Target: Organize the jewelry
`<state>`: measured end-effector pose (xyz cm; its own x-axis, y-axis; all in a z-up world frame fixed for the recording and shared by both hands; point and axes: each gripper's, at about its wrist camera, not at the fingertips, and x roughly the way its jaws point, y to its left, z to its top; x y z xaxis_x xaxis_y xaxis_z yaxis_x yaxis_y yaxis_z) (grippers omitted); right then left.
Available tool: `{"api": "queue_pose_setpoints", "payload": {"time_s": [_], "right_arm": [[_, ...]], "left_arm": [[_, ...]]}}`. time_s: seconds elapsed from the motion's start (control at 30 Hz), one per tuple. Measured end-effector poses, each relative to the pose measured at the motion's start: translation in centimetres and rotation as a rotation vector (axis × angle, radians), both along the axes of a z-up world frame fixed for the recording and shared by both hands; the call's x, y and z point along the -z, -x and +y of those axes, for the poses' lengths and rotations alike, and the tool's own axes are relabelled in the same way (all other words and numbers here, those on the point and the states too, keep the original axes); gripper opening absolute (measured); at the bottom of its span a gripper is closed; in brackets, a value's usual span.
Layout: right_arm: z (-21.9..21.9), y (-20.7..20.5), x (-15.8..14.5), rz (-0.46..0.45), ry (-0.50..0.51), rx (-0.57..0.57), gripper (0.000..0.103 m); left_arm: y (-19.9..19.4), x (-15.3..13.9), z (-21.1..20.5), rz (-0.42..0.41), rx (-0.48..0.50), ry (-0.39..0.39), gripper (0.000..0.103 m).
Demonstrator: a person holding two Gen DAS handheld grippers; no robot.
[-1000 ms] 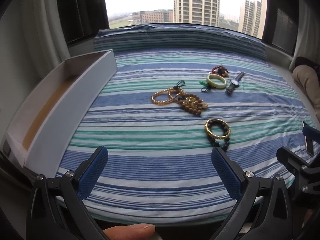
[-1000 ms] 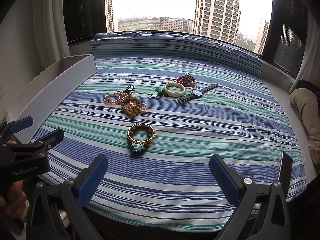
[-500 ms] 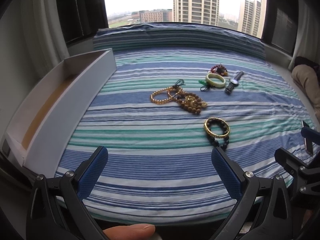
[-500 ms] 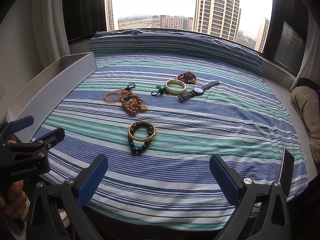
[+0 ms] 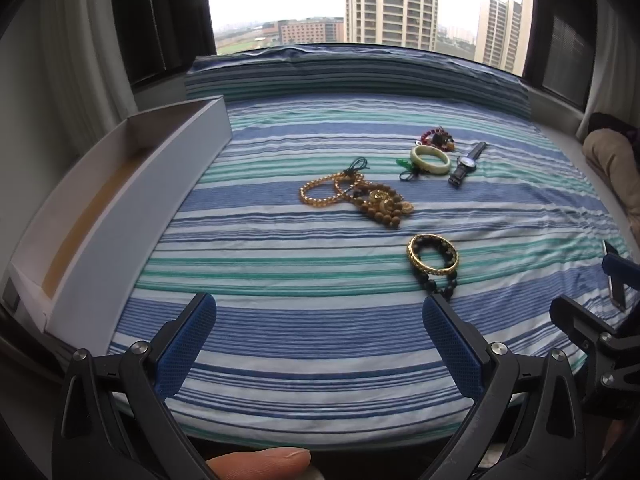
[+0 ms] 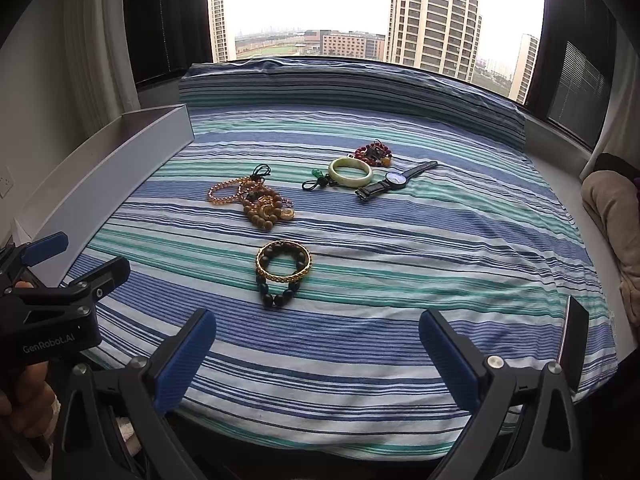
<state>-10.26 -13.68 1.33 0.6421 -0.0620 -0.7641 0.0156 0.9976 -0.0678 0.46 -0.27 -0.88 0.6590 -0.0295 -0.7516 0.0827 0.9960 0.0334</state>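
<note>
Jewelry lies on a blue-and-green striped cloth (image 5: 320,280). Nearest is a gold bangle with a black bead bracelet (image 5: 433,261) (image 6: 282,270). Farther back sit a heap of amber and wooden bead strands (image 5: 360,198) (image 6: 256,202), a pale jade bangle (image 5: 430,159) (image 6: 351,171), a red bead bracelet (image 5: 438,138) (image 6: 374,153) and a black-strapped wristwatch (image 5: 466,164) (image 6: 394,180). A long white box (image 5: 132,200) (image 6: 120,168) lies open along the left edge. My left gripper (image 5: 318,342) and right gripper (image 6: 318,344) both hover open and empty over the near edge.
A window with tower blocks spans the back, behind a raised striped cushion edge (image 6: 352,84). A beige bundle (image 6: 612,208) lies at the right. A dark phone-like slab (image 6: 574,346) stands at the right near corner. A thumb (image 5: 260,462) shows at the bottom.
Both grippers have crept slightly forward over the cloth, so the jewelry sits a little nearer and lower in view. Neither gripper has changed its opening.
</note>
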Motion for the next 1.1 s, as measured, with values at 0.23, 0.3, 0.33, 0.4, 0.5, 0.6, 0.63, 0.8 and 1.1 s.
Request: {"api": "queue_pose_setpoints", "payload": {"time_s": [0.23,0.3,0.33,0.4,0.5,0.6,0.63,0.8,1.1], "right_arm": [[-0.35,0.01,0.16,0.001,-0.007,0.004,0.103],[-0.4,-0.03,0.16,0.0,-0.008,0.006,0.103],[-0.39,-0.03,0.12,0.0,-0.008,0.007,0.103],[-0.36,0.0,0.0,-0.004,-0.006,0.008,0.103],[-0.29,0.14,-0.22,-0.013,-0.003,0.009,0.103],[-0.28,0.24,-0.29,-0.015,-0.004,0.009,0.103],[-0.34,0.27,-0.23,-0.013,-0.004,0.01,0.103],[-0.36,0.27,-0.19,-0.011,-0.009,0.01,0.103],[-0.44,0.17,0.11,-0.004,-0.011,0.01,0.103]], "left_arm": [[-0.03,-0.04,0.06,-0.001,0.003,-0.002,0.103],[-0.15,0.01,0.18,0.002,0.001,0.001,0.103],[-0.18,0.01,0.21,0.003,-0.001,0.002,0.103],[-0.17,-0.02,0.39,0.002,-0.004,0.004,0.103],[-0.04,0.05,0.59,0.001,-0.01,0.005,0.103],[0.1,0.13,0.76,0.0,-0.015,0.004,0.103],[0.11,0.15,0.81,0.001,-0.016,0.004,0.103],[0.05,0.14,0.71,-0.002,-0.018,0.003,0.103],[-0.02,0.21,0.7,0.004,-0.018,-0.002,0.103]]}}
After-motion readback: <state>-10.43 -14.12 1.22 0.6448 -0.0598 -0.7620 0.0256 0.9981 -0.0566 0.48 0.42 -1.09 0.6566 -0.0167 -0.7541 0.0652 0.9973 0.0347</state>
